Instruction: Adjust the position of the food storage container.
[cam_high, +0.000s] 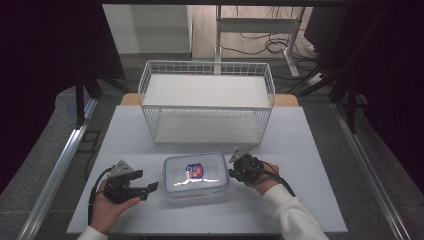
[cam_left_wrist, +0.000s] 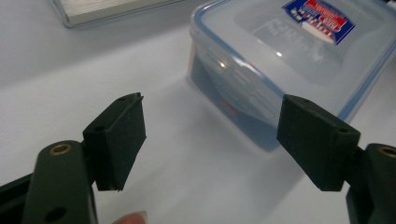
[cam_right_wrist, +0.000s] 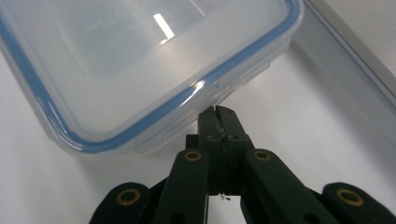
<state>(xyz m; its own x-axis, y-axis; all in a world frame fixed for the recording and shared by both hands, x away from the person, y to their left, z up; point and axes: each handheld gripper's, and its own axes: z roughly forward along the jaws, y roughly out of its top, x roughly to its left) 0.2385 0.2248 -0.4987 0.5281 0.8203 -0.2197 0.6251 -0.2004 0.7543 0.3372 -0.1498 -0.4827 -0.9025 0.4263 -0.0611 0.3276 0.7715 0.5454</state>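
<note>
The left tongs (cam_left_wrist: 210, 140) stand wide apart, their pads empty, aimed at the near short side of the food container (cam_left_wrist: 299, 56) and just short of it. The right tongs (cam_right_wrist: 219, 122) are pressed together with nothing visibly between them, their tips touching or all but touching the container's opposite side, under the lid's edge where a latch flap seems to sit.

The container lies flat on the white surface (cam_high: 300, 200), between the two tongs and just in front of the wire shelf rack (cam_high: 207, 102). It is clear hard plastic with a blue seal line round the lid and a red-and-blue label (cam_high: 194, 171) on top. It looks stiff, light and smooth, so it would likely slide when pushed from one side; steadying it from the other side should help. The side latch flaps look like the best places to take hold. Whether anything is inside it cannot be told through the cloudy lid. The rack's two white shelves carry nothing.
</note>
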